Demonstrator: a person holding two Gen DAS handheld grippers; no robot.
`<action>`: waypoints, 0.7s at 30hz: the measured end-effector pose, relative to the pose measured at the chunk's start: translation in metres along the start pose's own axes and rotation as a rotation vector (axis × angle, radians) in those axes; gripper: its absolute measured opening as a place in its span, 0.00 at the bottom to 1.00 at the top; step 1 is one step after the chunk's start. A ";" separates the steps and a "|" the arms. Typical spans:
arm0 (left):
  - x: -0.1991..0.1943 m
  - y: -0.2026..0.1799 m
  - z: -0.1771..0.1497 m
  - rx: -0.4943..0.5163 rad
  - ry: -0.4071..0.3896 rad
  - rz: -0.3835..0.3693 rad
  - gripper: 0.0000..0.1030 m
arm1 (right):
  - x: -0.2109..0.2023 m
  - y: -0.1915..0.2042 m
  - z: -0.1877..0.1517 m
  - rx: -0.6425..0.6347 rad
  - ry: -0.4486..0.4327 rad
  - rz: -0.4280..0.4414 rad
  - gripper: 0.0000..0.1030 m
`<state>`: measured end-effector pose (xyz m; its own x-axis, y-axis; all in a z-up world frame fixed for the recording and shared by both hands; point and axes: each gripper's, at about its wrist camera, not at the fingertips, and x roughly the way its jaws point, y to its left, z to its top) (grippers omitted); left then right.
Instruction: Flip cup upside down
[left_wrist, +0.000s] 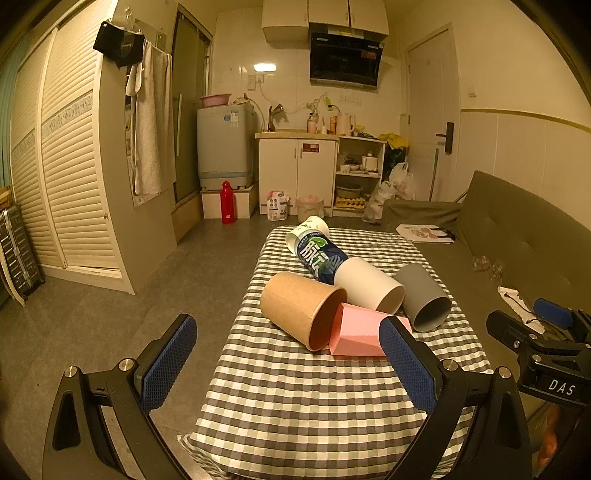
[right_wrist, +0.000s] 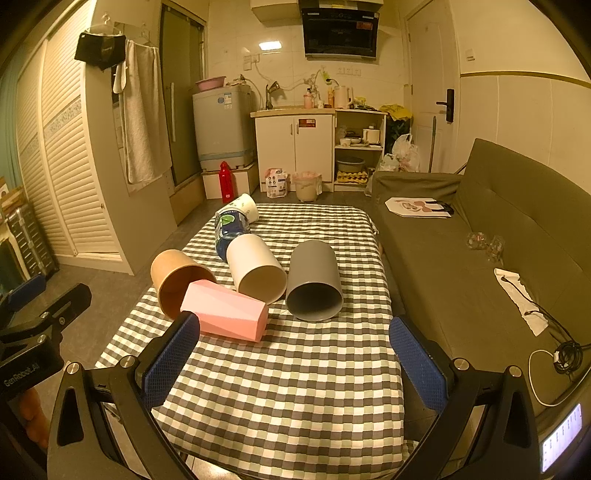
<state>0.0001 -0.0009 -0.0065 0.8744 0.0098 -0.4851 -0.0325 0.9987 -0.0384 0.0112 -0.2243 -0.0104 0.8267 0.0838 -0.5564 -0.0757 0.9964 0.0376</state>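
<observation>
Several cups lie on their sides on the checked table (left_wrist: 295, 398) (right_wrist: 295, 387): a brown paper cup (left_wrist: 301, 314) (right_wrist: 177, 280), a pink faceted cup (left_wrist: 360, 334) (right_wrist: 227, 310), a white cup (left_wrist: 369, 284) (right_wrist: 256, 267), a grey cup (left_wrist: 424, 295) (right_wrist: 314, 280), a blue-green printed cup (left_wrist: 317, 256) (right_wrist: 229, 229) and a small white printed cup (left_wrist: 316, 223) (right_wrist: 245, 206). My left gripper (left_wrist: 288, 354) is open and empty, short of the brown and pink cups. My right gripper (right_wrist: 295, 354) is open and empty, short of the pink and grey cups.
A dark green sofa (right_wrist: 480, 240) runs along the table's right side, with a paper bag (right_wrist: 417, 207), a cloth and cables on it. The right gripper shows at the right edge of the left wrist view (left_wrist: 546, 332). Kitchen cabinets (left_wrist: 295, 162) stand far behind.
</observation>
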 end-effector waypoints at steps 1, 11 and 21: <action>0.001 0.001 -0.001 0.000 0.002 -0.001 0.99 | 0.000 0.000 0.000 0.000 0.002 0.000 1.00; 0.016 0.000 0.004 0.008 0.029 -0.003 0.99 | 0.013 0.001 -0.002 0.001 0.030 -0.002 1.00; 0.026 -0.003 0.007 0.014 0.029 -0.009 0.99 | 0.026 0.000 -0.002 0.002 0.047 -0.006 1.00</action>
<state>0.0266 -0.0031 -0.0134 0.8600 -0.0005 -0.5103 -0.0176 0.9994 -0.0307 0.0315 -0.2225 -0.0263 0.7999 0.0770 -0.5952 -0.0694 0.9970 0.0356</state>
